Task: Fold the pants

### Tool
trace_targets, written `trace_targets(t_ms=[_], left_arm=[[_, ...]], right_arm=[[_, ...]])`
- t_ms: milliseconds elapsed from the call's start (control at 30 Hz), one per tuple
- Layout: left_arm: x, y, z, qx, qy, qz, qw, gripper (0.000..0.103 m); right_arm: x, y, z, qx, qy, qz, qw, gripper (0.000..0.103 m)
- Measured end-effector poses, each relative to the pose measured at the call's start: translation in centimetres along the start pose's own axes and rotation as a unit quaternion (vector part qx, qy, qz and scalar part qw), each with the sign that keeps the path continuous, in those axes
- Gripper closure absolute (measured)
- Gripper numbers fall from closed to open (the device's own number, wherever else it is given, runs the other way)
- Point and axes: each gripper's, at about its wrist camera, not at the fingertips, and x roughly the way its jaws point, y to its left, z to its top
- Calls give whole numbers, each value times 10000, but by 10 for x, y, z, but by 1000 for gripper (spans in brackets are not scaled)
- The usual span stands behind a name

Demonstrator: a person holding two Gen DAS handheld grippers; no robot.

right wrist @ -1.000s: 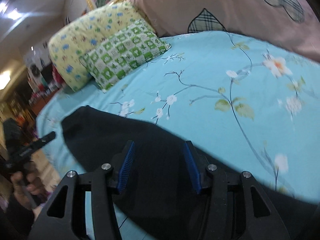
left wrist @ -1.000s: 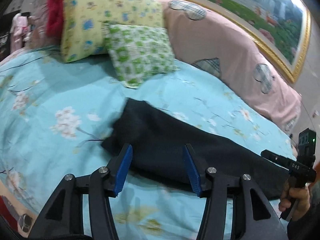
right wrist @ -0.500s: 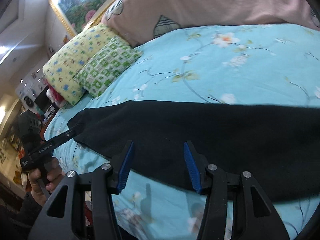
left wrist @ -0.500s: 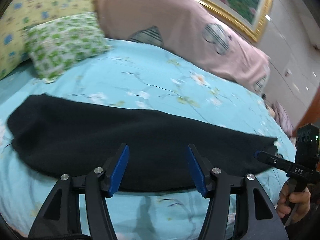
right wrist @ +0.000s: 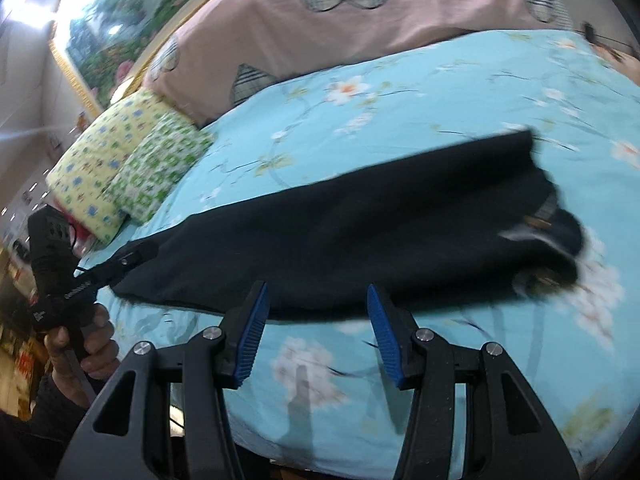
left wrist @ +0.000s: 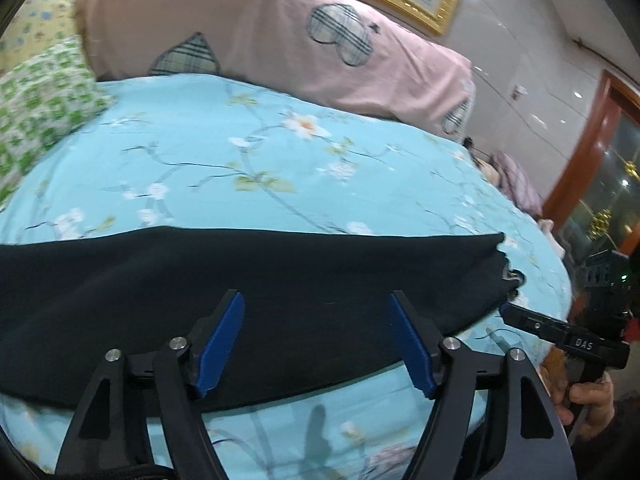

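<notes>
Across the near part of the bed (left wrist: 304,168) the pants (left wrist: 248,280) lie as one long dark strip, running from about 9 o'clock to 3 o'clock in the left wrist view. They look already folded lengthwise, leg on leg, with the waist end, where a light label shows, at 3 o'clock in the right wrist view. What seems left is to bring one end over the other, and no such fold shows yet.

Left gripper (left wrist: 316,344) hangs over the strip's near edge; its jaws have just been opening, stand wide and clasp nothing. Right gripper (right wrist: 318,328) hangs at the near edge with its jaws about half apart, empty; in the left view its tip is just beside the strip's corner.

"DAS" is readable on the right gripper's finger at 3 o'clock in the left view. The lettering on the left gripper and the waist label are too blurred to read.
</notes>
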Motion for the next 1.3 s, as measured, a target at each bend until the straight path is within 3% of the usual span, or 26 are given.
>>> trace_targets(t_ms=[233,333,500,833,867,900,967,1167,1300], left_arm=[[32,-40,17,490,325,-344,9977,25],[44,-55,25,669,472,-453,9956,24],[67,-82,41,917,669,-557,9920,23],[117,-142,63,1548,1257,-1053,9742,22],[122,-147,64,1612,1310,-1067,9723,22],[129,-155,65,1714,1383,-1076,9695,22],[142,-168,67,1895,1555,-1134,9628,22],[187,-201,70,2257,2041,-1365,9427,22],[226,-223,65,2460,2618,-1729,9171,23]], right_arm=[[-22,-42,-2,744,-235,-409,9961,51],[-27,-58,-1,1125,-314,-572,9915,43],[-32,-74,0,1479,-346,-781,9853,42],[-19,-110,6,2798,-734,-404,9564,42],[-18,-110,8,2805,-772,-377,9560,44],[-16,-110,9,2774,-782,-363,9569,62],[-14,-114,8,2734,-712,-349,9586,86],[-25,-127,-8,2534,-747,-11,9645,91],[-29,-130,-13,2470,-781,200,9657,91]])
